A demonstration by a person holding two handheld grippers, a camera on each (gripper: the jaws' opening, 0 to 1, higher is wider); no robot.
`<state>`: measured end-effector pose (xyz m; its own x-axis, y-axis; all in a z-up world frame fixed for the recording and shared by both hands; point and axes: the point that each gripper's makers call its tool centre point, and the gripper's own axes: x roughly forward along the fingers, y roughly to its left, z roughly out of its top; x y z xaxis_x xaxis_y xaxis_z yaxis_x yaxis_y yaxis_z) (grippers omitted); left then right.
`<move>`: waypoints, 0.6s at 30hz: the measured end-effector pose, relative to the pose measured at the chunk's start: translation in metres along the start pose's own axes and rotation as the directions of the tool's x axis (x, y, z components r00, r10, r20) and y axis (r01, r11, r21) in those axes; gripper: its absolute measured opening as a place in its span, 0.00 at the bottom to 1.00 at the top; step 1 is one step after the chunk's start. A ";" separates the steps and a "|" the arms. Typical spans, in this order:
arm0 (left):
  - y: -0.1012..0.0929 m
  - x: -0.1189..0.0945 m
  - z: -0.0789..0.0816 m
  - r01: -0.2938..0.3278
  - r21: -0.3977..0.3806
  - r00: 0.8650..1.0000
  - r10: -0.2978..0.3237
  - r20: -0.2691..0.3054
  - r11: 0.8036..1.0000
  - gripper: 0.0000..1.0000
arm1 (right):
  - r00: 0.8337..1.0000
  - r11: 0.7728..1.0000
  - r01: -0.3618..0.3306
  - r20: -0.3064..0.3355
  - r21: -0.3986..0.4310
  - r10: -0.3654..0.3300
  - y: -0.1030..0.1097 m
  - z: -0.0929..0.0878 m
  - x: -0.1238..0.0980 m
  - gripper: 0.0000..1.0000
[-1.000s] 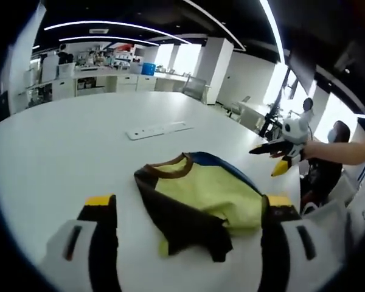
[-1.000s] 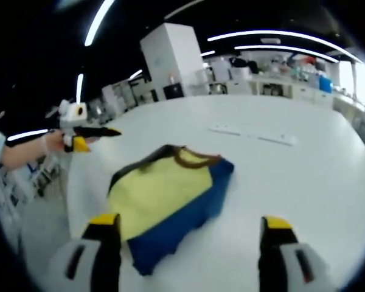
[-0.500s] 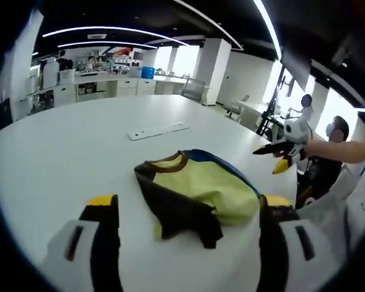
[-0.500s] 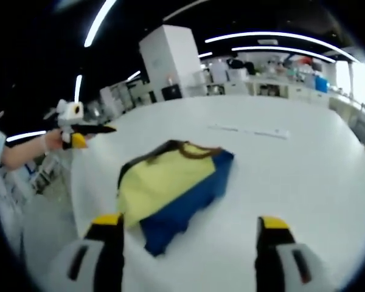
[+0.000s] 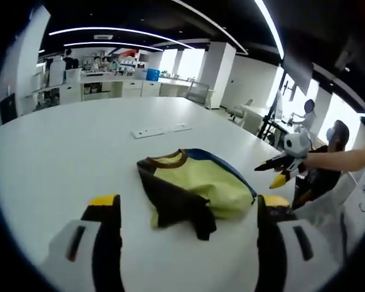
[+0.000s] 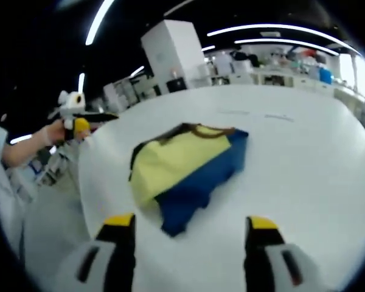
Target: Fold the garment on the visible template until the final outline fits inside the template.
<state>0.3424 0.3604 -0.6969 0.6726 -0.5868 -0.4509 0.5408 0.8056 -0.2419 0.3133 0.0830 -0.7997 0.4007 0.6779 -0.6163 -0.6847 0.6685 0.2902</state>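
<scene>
A folded garment [image 5: 194,188] lies on the white table [image 5: 61,158]: yellow body, brown collar and brown sleeve folded over the near side, blue sleeve along the far side. My left gripper [image 5: 188,202] hangs open just short of it, with nothing between the jaws. The right gripper [image 5: 269,173] floats beyond the garment's right edge, held by a hand. In the right gripper view the garment [image 6: 182,164] shows its blue sleeve nearest, and my right gripper [image 6: 190,222] stands open and apart from the cloth. The left gripper [image 6: 79,118] hovers at the far left.
A flat white strip [image 5: 161,129] lies on the table beyond the garment. Past the table's right edge a person sits [image 5: 337,137] among chairs and desks. Counters with equipment line the far wall [image 5: 109,82]. A white pillar [image 6: 173,55] stands behind.
Both views have shifted a little as the hands drew back; the garment now sits slightly farther from each pair of jaws. The garment keeps the same fold.
</scene>
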 end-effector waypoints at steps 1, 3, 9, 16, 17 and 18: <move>0.000 -0.001 -0.001 -0.001 -0.001 1.000 0.001 0.000 1.000 0.90 | 1.000 1.000 -0.005 -0.005 -0.001 0.005 0.004 -0.003 0.002 0.64; -0.001 -0.003 -0.002 -0.002 -0.006 1.000 0.002 0.001 1.000 0.90 | 1.000 1.000 -0.004 -0.007 0.000 0.004 0.006 -0.007 0.008 0.59; -0.003 -0.007 -0.005 -0.005 -0.011 1.000 0.005 0.001 1.000 0.90 | 1.000 1.000 -0.003 -0.003 0.026 0.004 0.010 -0.014 0.022 0.42; -0.001 -0.011 -0.009 -0.009 -0.025 1.000 0.009 0.004 1.000 0.89 | 1.000 0.999 -0.003 -0.019 0.040 0.004 0.012 -0.024 0.033 0.30; -0.002 -0.011 -0.009 -0.010 -0.025 1.000 0.010 0.003 1.000 0.89 | 1.000 0.999 -0.004 -0.019 0.040 0.005 0.012 -0.025 0.034 0.27; -0.002 -0.012 -0.009 -0.010 -0.025 1.000 0.010 0.003 1.000 0.89 | 1.000 0.999 0.000 -0.016 0.038 0.001 0.012 -0.025 0.035 0.25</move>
<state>0.3286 0.3665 -0.6992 0.6794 -0.5793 -0.4504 0.5216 0.8130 -0.2590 0.3035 0.1073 -0.8356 0.3906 0.6736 -0.6275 -0.6609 0.6797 0.3182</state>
